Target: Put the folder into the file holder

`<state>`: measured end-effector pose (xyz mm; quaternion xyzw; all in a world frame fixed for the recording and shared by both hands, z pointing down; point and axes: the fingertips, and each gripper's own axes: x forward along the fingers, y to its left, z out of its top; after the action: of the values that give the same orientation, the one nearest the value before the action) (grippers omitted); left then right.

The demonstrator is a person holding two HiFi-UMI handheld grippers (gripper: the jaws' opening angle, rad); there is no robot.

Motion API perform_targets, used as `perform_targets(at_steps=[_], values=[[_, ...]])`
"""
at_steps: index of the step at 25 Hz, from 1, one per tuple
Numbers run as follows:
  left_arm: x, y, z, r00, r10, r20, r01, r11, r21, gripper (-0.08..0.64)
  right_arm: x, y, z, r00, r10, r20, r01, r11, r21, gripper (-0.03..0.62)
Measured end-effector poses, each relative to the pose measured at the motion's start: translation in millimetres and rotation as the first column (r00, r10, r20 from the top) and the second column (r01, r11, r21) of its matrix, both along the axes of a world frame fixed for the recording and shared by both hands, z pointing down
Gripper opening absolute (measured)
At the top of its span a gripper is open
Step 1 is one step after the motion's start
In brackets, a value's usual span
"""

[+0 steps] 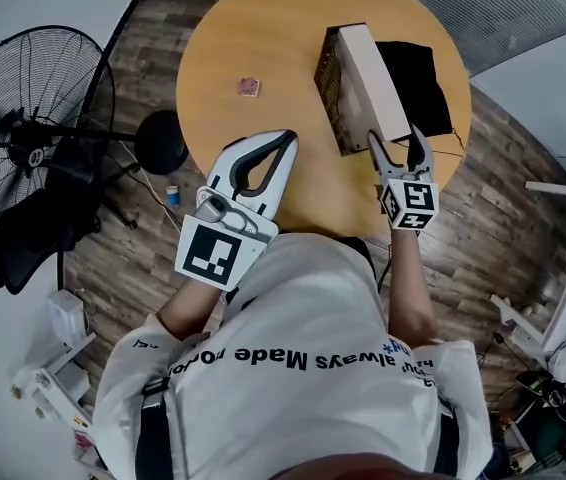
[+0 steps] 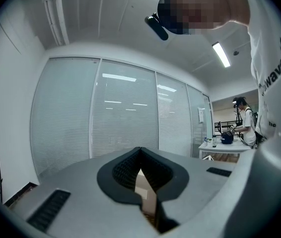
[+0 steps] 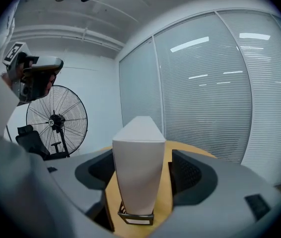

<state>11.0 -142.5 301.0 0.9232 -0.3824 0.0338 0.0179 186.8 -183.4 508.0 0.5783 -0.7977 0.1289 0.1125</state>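
Observation:
A beige folder point(image 1: 378, 78) stands inside the black mesh file holder point(image 1: 331, 80) on the round wooden table point(image 1: 243, 28). My right gripper point(image 1: 396, 143) is at the holder's near end, open. In the right gripper view the folder point(image 3: 138, 172) rises between the two pads without touching them, and the holder's rim point(image 3: 136, 217) shows below it. My left gripper point(image 1: 285, 140) hovers over the table's near edge, left of the holder, shut with its tips together and nothing in it. In the left gripper view, the left gripper point(image 2: 140, 150) shows a slice of the folder point(image 2: 144, 188) through its slit.
A black cloth point(image 1: 418, 83) lies on the table just right of the holder. A small red item point(image 1: 249, 87) sits on the table's left part. A standing fan point(image 1: 38, 118) and a black chair point(image 1: 23, 233) stand on the floor at the left.

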Motion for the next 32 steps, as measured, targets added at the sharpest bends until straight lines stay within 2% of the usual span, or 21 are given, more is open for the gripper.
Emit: perform_targets(at_steps=[16, 22, 32], values=[[33.2, 3.1, 1.1, 0.999, 0.039, 0.006, -0.039, 0.999, -0.003, 0.023, 10.8, 33.5, -76.5, 0.998, -0.056, -0.010, 0.057, 0.997, 0.060, 0.332], [41.2, 2.9, 1.3, 0.999, 0.052, 0.006, -0.052, 0.999, -0.002, 0.025, 16.1, 46.0, -104.7, 0.998, -0.065, -0.014, 0.066, 0.994, 0.088, 0.234], [48.1, 4.3, -2.0, 0.998, 0.070, -0.004, -0.070, 0.998, 0.005, 0.023, 14.1, 66.2, -156.6, 0.994, -0.099, -0.034, 0.103, 0.986, 0.132, 0.163]])
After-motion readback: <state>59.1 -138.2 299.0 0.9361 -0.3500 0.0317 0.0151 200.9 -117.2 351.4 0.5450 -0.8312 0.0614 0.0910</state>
